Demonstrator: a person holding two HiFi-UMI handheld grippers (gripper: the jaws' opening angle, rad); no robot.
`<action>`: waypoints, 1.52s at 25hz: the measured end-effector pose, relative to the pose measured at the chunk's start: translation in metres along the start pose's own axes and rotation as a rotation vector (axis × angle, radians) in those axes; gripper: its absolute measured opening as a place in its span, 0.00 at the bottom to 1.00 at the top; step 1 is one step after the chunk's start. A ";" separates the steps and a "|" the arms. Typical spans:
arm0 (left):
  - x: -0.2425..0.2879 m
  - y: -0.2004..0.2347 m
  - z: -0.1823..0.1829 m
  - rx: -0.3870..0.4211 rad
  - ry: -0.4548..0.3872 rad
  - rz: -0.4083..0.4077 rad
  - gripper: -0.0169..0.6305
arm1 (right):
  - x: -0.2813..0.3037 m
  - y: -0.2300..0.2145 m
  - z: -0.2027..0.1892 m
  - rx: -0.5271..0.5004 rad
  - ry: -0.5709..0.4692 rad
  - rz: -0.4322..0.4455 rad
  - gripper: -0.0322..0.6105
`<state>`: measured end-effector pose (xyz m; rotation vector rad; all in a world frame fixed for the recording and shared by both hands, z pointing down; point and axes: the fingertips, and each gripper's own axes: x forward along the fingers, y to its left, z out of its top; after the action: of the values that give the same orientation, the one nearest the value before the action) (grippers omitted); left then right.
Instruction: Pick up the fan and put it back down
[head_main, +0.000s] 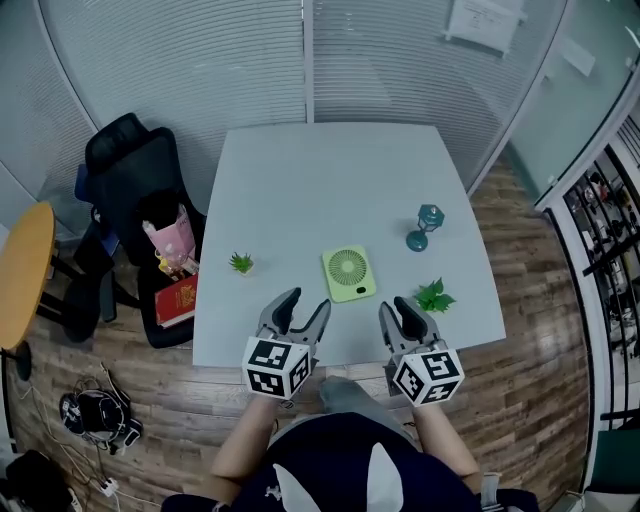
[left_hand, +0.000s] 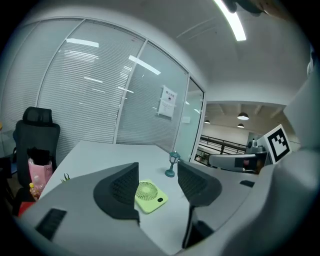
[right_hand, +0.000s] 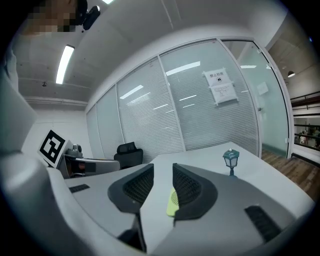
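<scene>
A flat light-green fan (head_main: 349, 273) lies face up on the grey table (head_main: 330, 170), near its front edge. My left gripper (head_main: 305, 308) hovers just short of the fan's near left corner, jaws wide apart and empty. In the left gripper view the fan (left_hand: 150, 196) shows through the gap of that gripper (left_hand: 157, 172), farther out on the table. My right gripper (head_main: 398, 312) is to the near right of the fan, its jaws a narrow gap apart with nothing between them. In the right gripper view this gripper (right_hand: 162, 172) has the fan (right_hand: 171, 202) partly hidden behind one jaw.
A small teal lantern (head_main: 427, 227) stands to the fan's far right. A green leafy sprig (head_main: 434, 297) lies beside the right gripper, and a tiny potted plant (head_main: 241, 263) sits at the table's left edge. A black chair (head_main: 140, 190) with a pink bag stands left of the table.
</scene>
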<state>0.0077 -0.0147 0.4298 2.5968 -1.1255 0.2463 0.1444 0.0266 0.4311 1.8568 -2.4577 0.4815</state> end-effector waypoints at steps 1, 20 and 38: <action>0.005 0.002 0.000 -0.001 0.007 0.002 0.39 | 0.005 -0.004 0.001 0.008 0.007 0.004 0.24; 0.077 0.044 -0.029 -0.055 0.175 0.023 0.45 | 0.089 -0.055 -0.026 0.143 0.183 0.080 0.56; 0.132 0.067 -0.084 -0.134 0.343 0.021 0.46 | 0.151 -0.084 -0.094 0.228 0.426 0.139 0.64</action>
<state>0.0449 -0.1197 0.5586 2.3133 -1.0077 0.5749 0.1639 -0.1104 0.5703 1.4527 -2.3193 1.0784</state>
